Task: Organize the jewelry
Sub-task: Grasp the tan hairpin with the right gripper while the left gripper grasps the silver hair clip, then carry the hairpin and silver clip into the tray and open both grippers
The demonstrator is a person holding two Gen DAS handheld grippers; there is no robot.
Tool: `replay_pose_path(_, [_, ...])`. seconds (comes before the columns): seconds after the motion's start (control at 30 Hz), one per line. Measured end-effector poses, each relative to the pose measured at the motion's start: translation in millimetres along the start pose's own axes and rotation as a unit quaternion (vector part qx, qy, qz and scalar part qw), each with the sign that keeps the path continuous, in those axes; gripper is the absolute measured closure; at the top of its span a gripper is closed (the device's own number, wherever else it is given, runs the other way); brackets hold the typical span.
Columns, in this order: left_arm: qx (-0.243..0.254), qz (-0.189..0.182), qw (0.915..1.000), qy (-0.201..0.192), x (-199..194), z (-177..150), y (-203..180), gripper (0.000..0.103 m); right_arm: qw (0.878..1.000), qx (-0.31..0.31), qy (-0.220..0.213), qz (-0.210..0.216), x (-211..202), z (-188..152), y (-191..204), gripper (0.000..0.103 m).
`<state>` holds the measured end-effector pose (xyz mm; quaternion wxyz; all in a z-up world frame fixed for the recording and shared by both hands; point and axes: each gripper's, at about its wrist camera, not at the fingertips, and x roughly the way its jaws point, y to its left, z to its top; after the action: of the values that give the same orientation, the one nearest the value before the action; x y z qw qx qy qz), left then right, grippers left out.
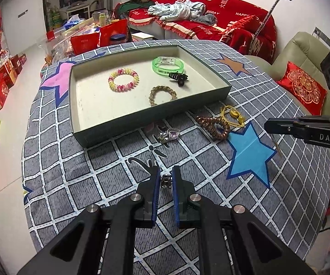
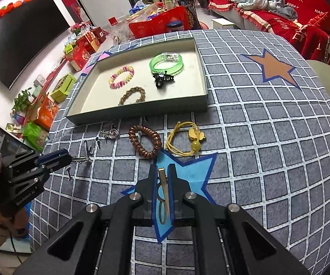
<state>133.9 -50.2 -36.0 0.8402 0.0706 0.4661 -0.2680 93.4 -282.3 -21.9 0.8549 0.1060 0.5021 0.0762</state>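
A shallow box tray (image 1: 123, 123) (image 2: 139, 112) holds a pink-yellow coil bracelet (image 1: 123, 79) (image 2: 121, 77), a green bangle (image 1: 168, 65) (image 2: 166, 63), a black claw clip (image 1: 178, 78) (image 2: 163, 80) and a braided band (image 1: 162, 95) (image 2: 132, 95). On the cloth lie a brown coil tie (image 1: 213, 126) (image 2: 144, 144), a yellow cord tie (image 1: 232, 115) (image 2: 185, 141) and a clear clip (image 1: 168, 135) (image 2: 109, 134). My left gripper (image 1: 166, 174) (image 2: 69, 158) is shut on a silver chain piece (image 1: 166, 180) (image 2: 81, 159). My right gripper (image 2: 162, 168) (image 1: 268, 126) is shut on a gold hair clip (image 2: 163, 185).
The table is covered by a grey checked cloth with stars (image 1: 249, 153) (image 2: 277, 67). A red-covered sofa (image 1: 210, 11) stands behind, a beige chair with a red cushion (image 1: 302, 87) at the right, and boxes (image 2: 82, 50) on the floor at the left.
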Motion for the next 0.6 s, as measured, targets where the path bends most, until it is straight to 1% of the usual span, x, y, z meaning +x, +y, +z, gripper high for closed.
replay_pose_path(0.1, [-0.004,-0.001,1.0,-0.007,-5.9,5.1,2.1,0.076,1.0,-0.003,-0.003,0.004,-1.6,3.9,2.6,0.094])
replay_pose_path(0.33, [-0.009,0.0,0.9992,-0.04,-26.5,28.5,10.3,0.076,1.0,-0.001,-0.013,0.017,-5.5,20.7,9.0,0.094])
replay_pose_path(0.53, [-0.028,0.009,0.9979,-0.058,-30.8,55.5,26.6,0.076,1.0,-0.004,-0.016,0.021,-0.6,48.1,17.1,0.094])
replay_pose_path(0.6, [-0.036,0.02,0.9974,-0.059,-27.1,65.9,33.3,0.076,1.0,-0.005,-0.016,0.021,4.5,62.5,21.6,0.094])
